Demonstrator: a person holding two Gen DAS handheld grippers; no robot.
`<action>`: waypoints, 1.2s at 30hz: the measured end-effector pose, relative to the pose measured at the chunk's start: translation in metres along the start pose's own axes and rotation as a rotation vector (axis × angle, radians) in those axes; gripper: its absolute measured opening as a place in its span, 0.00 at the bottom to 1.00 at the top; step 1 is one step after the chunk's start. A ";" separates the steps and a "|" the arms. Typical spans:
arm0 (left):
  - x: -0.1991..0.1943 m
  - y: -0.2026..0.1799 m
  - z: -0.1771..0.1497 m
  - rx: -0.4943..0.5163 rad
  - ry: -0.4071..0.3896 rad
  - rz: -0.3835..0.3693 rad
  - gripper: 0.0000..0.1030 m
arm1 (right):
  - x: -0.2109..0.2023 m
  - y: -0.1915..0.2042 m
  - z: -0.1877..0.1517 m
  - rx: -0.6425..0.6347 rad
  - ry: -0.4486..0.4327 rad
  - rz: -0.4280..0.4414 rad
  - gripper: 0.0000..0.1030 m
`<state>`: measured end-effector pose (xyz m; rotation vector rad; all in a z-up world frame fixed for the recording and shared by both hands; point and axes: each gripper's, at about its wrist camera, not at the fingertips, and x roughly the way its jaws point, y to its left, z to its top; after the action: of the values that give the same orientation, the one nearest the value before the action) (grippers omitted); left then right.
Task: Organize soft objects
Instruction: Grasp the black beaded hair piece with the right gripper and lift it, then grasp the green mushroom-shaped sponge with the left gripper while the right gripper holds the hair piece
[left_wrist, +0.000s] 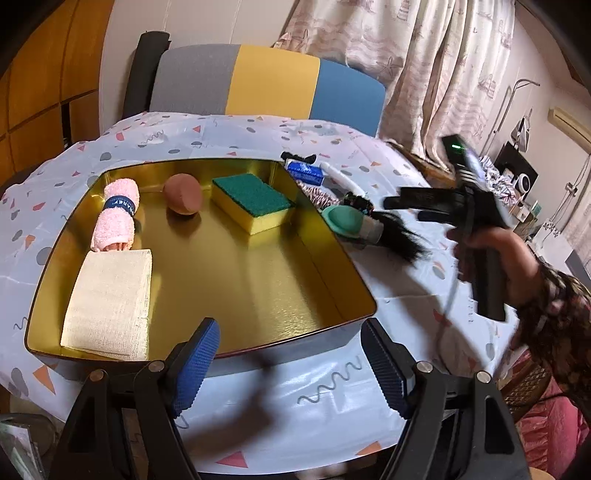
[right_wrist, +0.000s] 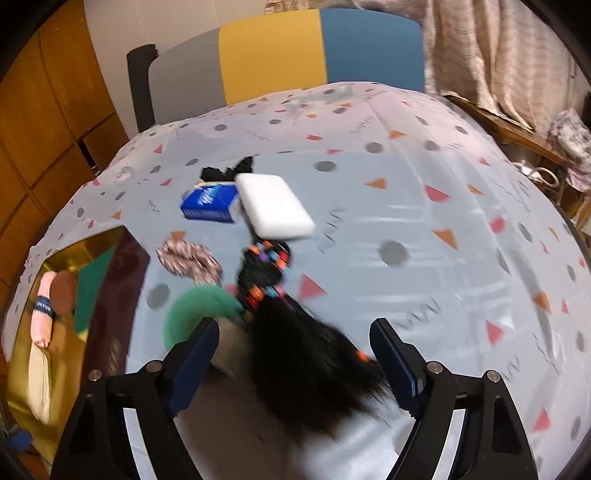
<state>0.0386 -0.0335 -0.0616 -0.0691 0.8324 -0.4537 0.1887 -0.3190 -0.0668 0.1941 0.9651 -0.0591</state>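
A gold-lined tin (left_wrist: 325, 258) sits on the patterned surface (left_wrist: 332, 387) and holds a rolled pink towel (left_wrist: 116, 218), a folded cream cloth (left_wrist: 110, 288), a brown ball (left_wrist: 183, 199) and a yellow sponge with a green top (left_wrist: 253, 203). Just beside the tin's right wall lie a green puff (right_wrist: 199, 310), a black hair tuft (right_wrist: 310, 362), a striped scrunchie (right_wrist: 188, 260), a white sponge (right_wrist: 275, 210) and a blue packet (right_wrist: 210, 203). The right gripper (right_wrist: 295, 363) hangs over the tuft, its fingers wide and not pressing it. The left gripper (left_wrist: 290, 363) has wide, empty fingers at the tin's near edge.
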 end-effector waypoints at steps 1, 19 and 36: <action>-0.001 -0.001 0.000 0.003 -0.002 0.003 0.77 | 0.005 0.004 0.005 -0.003 0.004 0.008 0.76; -0.003 -0.005 0.001 -0.028 0.001 0.006 0.77 | 0.063 -0.014 0.009 0.014 0.163 0.020 0.37; 0.040 -0.089 0.057 0.020 0.114 -0.141 0.77 | 0.025 -0.086 -0.028 -0.062 0.221 -0.085 0.36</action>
<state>0.0715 -0.1372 -0.0298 -0.0839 0.9379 -0.6026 0.1682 -0.3966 -0.1145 0.1034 1.1938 -0.0869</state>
